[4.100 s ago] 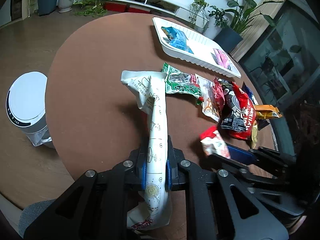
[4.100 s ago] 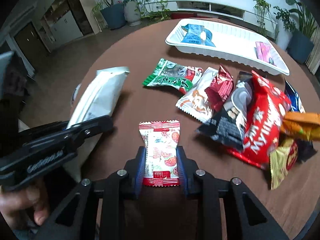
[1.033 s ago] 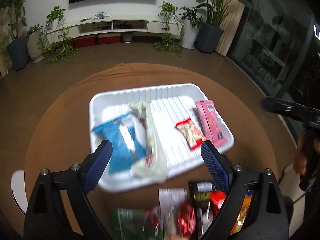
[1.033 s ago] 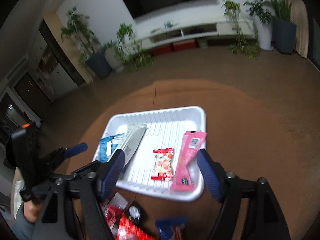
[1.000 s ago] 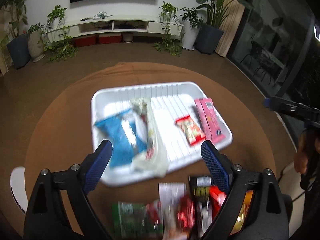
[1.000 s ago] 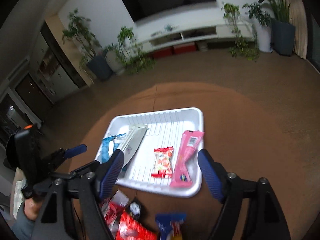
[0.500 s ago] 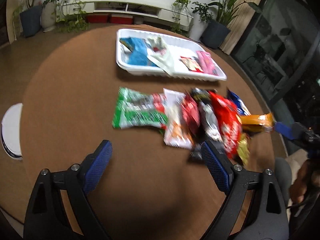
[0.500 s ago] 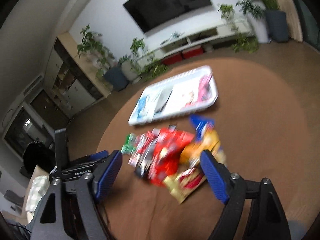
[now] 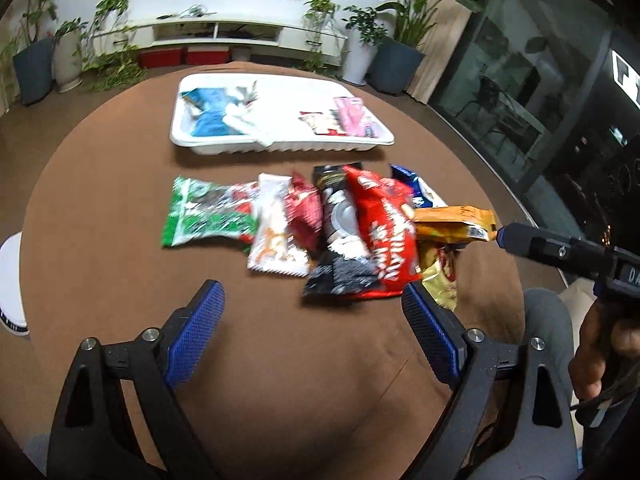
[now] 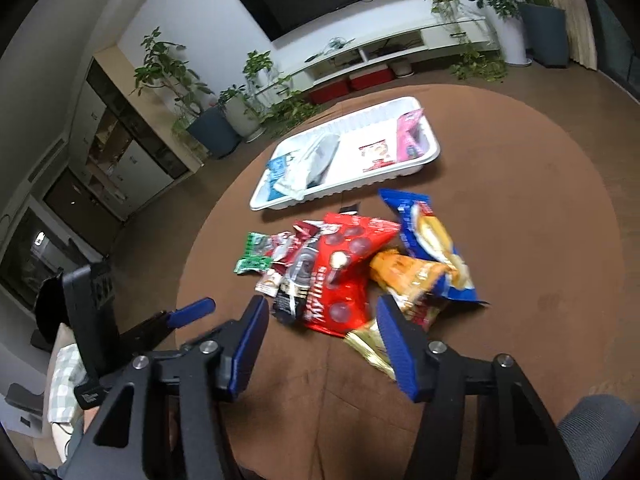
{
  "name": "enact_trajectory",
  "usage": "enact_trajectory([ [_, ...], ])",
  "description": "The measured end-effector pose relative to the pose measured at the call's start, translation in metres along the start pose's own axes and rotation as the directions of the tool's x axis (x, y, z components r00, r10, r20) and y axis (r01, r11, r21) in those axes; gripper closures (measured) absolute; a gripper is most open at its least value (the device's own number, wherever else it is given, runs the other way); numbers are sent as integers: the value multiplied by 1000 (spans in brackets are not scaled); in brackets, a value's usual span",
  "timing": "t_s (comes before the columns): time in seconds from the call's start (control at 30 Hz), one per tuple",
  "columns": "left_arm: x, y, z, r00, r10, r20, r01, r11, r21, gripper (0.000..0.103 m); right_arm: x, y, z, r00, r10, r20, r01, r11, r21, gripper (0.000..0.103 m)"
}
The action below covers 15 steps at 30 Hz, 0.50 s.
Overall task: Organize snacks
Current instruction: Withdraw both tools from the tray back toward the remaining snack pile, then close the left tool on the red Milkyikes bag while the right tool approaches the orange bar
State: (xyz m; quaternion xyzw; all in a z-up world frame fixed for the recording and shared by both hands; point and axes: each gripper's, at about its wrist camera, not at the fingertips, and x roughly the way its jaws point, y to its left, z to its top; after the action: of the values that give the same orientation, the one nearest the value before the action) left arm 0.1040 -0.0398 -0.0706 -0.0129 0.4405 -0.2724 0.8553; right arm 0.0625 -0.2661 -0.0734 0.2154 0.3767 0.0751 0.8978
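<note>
While the left gripper (image 9: 312, 316) hangs over the near part of the round brown bench (image 9: 100, 264) with its jaws spread wide and nothing between them, the right gripper (image 10: 322, 334) sits over the near right edge of the snack pile, its jaws partly open and having just been closing, with no packet pressed between the blue pads; the gold wrapper (image 10: 366, 344) lies just beside the right pad. Just past the grippers the loose snacks lie in an overlapping row across the middle of the bench: a green packet (image 9: 204, 216) at the left end, a white packet (image 9: 274, 236) overlapping it, a dark red packet (image 9: 306, 210), a black packet (image 9: 340, 252), a large red bag (image 9: 386, 236) lying over the black one, an orange packet (image 9: 454, 222) and a blue bag (image 10: 430, 240) at the right end. Farther on, apart from the row, the white tray (image 9: 280, 146) stands at the far side of the bench, holding a blue packet (image 9: 210, 114) and a pale white bag (image 9: 246, 120) at its left end, and a small red-and-white packet (image 9: 322, 122) beside a pink packet (image 9: 354, 114) at its right end. A person's hand (image 9: 600, 344) grips the right gripper's handle at the right edge of the left wrist view.
</note>
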Motion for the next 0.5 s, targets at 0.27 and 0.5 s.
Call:
enact_trajectory([
  [0.27, 11, -40, 35, 999, 43, 1, -43, 992, 120, 21, -13, -3, 12, 990, -127, 61, 132, 987, -93, 43],
  [0.5, 50, -69, 47, 992, 75, -103, -55, 982, 181, 57, -17, -25, 8, 991, -123, 59, 126, 991, -50, 43],
])
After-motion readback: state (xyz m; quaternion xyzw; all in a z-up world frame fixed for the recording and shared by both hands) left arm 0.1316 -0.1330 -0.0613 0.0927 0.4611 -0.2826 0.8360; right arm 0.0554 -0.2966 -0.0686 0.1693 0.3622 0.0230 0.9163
